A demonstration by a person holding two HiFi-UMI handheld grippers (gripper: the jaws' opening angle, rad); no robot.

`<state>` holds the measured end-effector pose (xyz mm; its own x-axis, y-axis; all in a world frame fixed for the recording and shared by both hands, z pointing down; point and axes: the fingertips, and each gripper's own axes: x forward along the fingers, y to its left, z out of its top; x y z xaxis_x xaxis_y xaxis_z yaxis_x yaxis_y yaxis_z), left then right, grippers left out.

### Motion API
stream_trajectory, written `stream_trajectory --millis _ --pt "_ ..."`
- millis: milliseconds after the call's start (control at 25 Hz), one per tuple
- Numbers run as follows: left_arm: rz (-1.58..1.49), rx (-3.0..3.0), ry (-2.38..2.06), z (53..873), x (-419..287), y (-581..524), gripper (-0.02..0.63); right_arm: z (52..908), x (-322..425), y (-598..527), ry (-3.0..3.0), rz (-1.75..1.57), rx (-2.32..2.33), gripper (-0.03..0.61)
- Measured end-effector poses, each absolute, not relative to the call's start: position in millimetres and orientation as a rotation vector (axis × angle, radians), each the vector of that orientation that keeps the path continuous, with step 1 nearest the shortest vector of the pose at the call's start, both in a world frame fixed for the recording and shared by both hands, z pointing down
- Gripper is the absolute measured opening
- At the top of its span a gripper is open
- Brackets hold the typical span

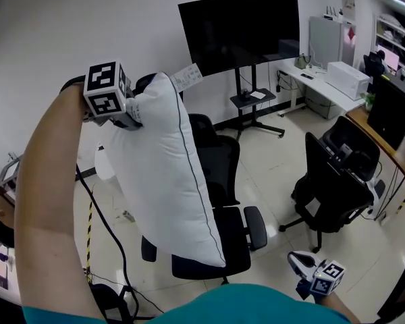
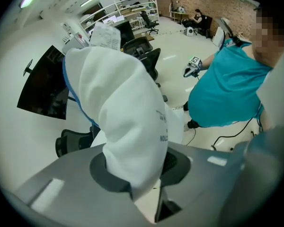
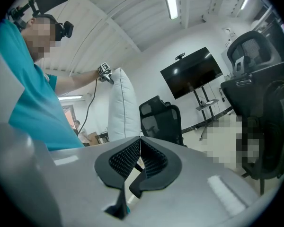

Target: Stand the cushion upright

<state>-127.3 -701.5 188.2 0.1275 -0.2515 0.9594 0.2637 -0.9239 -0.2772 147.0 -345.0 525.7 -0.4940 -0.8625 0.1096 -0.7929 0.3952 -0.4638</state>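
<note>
The left claw [image 1: 133, 115], in the upper left of the head view, is clenched on the top corner of the cushion [image 1: 163, 174]. The cushion hangs long side vertical, and its lower end is at the chair [image 1: 224, 155] seat in the middle; whether it touches, I cannot tell. The right claw [image 1: 298, 262], lower right, is closed and empty. The lifting seems done; I judge that resting the cushion upright and letting go are left.

cushion [image 1: 167, 174]: white, plump, dark-blue piping on seam, white tag at top
state: top corner pinched in left gripper [image 1: 131, 117], fabric bunched there
pose: hangs long side down, tilted
place: in air over chair [image 1: 239, 238]; seat contact unclear
</note>
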Motion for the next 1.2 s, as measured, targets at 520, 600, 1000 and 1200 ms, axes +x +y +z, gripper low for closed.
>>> stream_trajectory --millis 520,600,1000,1200 --pt "-2.004 -2.036 -0.061 285 -112 -730 0.126 541 154 -336 2.473 -0.780 -1.506 0.005" --pt "-2.032 -2.030 -0.081 324 -101 -740 0.129 546 156 -332 2.482 -0.802 -1.526 0.005" --pt "-2.013 -2.145 0.495 601 -51 -818 0.186 572 171 -301 2.503 -0.966 -1.665 0.005" --pt "-1.643 -2.159 0.586 628 9 -834 0.350 575 182 -300 2.468 -0.992 -1.699 0.005"
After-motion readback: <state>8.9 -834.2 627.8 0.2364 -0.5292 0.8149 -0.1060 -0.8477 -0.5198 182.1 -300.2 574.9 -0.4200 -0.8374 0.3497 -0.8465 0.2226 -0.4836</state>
